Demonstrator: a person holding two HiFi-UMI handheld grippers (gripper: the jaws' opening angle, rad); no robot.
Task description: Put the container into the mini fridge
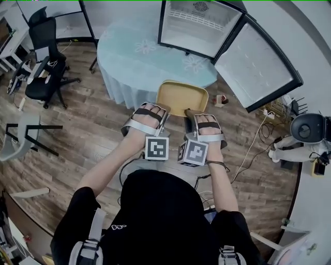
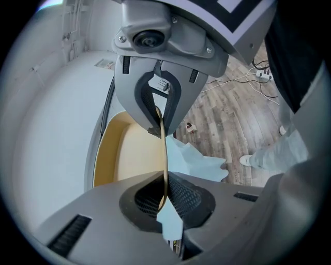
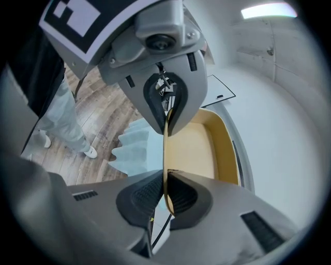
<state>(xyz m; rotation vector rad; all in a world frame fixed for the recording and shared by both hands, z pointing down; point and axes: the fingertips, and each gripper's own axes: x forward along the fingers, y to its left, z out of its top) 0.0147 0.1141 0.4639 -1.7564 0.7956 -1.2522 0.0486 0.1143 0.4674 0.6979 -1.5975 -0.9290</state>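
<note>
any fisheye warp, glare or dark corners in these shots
Head view: strong fisheye, the mini fridge and floorboards bow, light even, no glare. Left gripper view: dark round vignette; the left tool looms oversized, the yellow container is clear. Right gripper view: same vignette, a light strip blown out white at top right.

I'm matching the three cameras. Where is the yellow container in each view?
Head view: container at centre, at the near edge of the tablecloth.
Left gripper view: left of centre, its rim edge-on down the picture's middle.
Right gripper view: right of centre, rim again edge-on down the middle.
Shared landmark: the pale blue tablecloth, right of the container in the left gripper view, left of it in the right gripper view.
</note>
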